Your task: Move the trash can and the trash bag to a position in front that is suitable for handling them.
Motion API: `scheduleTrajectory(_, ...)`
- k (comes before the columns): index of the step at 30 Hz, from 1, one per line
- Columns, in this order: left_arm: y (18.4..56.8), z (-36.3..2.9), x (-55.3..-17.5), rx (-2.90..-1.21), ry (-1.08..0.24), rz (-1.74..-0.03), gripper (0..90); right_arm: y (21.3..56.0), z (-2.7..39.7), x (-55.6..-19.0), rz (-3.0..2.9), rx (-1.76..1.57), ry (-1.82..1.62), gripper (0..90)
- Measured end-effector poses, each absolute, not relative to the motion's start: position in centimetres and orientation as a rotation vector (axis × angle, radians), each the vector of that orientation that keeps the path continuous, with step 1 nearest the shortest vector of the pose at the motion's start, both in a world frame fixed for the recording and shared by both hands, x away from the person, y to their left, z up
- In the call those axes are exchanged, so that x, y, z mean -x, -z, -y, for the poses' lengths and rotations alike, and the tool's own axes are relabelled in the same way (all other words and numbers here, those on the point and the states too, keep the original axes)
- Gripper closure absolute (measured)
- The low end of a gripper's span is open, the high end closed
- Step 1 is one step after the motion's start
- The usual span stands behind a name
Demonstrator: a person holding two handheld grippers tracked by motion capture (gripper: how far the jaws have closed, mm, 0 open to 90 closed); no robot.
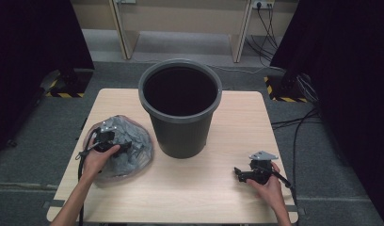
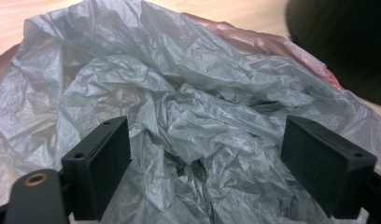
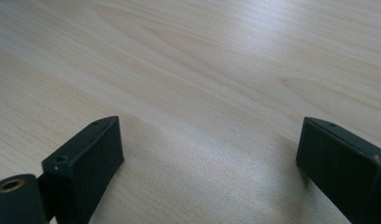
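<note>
Wooden table (image 1: 213,188): bin (image 1: 180,110) between spread left gripper (image 2: 205,154) over bag (image 2: 179,93), spread right gripper (image 3: 209,158).

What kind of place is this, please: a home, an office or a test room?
Probably a lab or recording room. A light wooden table stands on grey carpet between black curtains, with cables trailing over the floor and yellow-black hazard tape at the curtain stands.

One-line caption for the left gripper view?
Left tongs open wide over a crumpled grey plastic bag on the table.

bins: 1 (image 1: 180,117) | crumpled plastic bags: 1 (image 1: 126,148) | claws: 2 (image 1: 105,139) (image 1: 242,174) | tables: 1 (image 1: 209,188)
</note>
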State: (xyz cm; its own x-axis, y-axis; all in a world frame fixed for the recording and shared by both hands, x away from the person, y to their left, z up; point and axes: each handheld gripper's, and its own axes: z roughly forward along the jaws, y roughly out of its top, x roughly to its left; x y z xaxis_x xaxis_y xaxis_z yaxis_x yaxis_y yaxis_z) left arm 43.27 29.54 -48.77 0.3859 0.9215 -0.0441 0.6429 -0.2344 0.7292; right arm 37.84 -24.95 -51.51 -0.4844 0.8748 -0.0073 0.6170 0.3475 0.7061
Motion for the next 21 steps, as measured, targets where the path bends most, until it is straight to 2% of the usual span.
scheduleTrajectory(6, 48.9, -29.2, -41.2, -1.986, -0.510, -1.301, 15.3, 51.5, 25.0, -37.8, -2.232, -1.310, -0.917, 7.6)
scheduleTrajectory(12, 48.8, -29.3, -39.9, -1.957, -0.545, -1.291, 15.1, 51.5, 24.9, -37.8, -2.231, -1.310, -0.917, 7.6)
scheduleTrajectory(21, 46.9, -29.3, -37.2, -1.914, -0.583, -1.229, 14.9, 51.5, 24.9, -37.8, -2.231, -1.310, -0.917, 7.6)
